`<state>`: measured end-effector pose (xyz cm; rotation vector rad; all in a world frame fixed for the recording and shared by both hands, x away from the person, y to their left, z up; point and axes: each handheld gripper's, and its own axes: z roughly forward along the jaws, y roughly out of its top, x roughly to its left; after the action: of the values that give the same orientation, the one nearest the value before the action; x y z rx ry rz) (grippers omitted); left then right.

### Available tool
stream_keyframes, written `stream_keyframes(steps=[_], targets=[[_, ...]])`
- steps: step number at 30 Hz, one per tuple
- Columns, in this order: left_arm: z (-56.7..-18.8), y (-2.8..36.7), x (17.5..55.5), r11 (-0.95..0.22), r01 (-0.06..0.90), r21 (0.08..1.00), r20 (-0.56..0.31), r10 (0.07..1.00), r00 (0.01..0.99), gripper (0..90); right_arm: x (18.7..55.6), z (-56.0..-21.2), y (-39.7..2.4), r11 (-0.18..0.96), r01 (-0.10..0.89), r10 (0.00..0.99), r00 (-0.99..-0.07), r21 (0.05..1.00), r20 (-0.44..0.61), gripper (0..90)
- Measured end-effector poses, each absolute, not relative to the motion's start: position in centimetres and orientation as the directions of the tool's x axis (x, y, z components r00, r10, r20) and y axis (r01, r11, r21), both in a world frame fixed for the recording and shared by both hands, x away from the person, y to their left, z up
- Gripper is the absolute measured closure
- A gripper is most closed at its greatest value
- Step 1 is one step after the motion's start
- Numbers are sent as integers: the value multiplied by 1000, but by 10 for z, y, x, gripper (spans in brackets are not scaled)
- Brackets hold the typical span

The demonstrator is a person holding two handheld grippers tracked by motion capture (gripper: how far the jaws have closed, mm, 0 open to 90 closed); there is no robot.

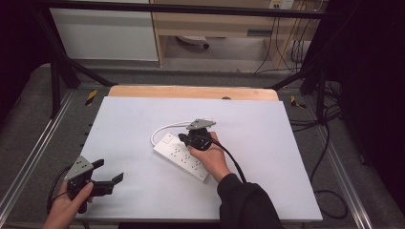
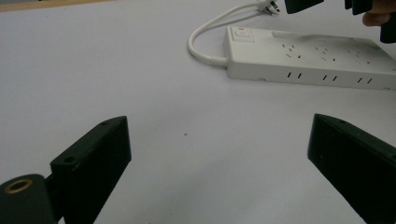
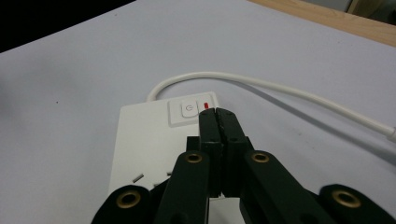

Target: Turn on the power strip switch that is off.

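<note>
High view, left to right: left hand-held gripper (image 1: 109, 181) at the near left corner of the desk (image 1: 267, 124), jaws spread wide apart, nothing between them, well apart from the power strip (image 1: 184, 159). White power strip lying flat and slanted near the desk's middle, its white cord (image 1: 165, 128) looping off the far end. Right hand-held gripper (image 1: 183, 138) over that far end, jaws pressed together, held by a hand (image 1: 212, 160) in a dark sleeve.

Left gripper view: both black jaws low and far apart over bare desk; power strip at upper right, its switch (image 2: 241, 33) at the left end, plug (image 2: 270, 6) beyond.

Right gripper view: closed tips (image 3: 216, 113) at the switch panel (image 3: 192, 111), right by the red light (image 3: 206, 105); possibly touching it, hard to tell from this angle.
</note>
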<state>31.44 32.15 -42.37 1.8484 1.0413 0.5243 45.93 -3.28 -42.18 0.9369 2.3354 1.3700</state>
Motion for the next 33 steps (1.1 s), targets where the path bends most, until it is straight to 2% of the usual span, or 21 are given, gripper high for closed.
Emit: stream_keyframes(steps=[33], targets=[[-424,322,315,-223,441,869,-66,831,552,62,467,-434,-23,388,438,657,-748,811,89,900]])
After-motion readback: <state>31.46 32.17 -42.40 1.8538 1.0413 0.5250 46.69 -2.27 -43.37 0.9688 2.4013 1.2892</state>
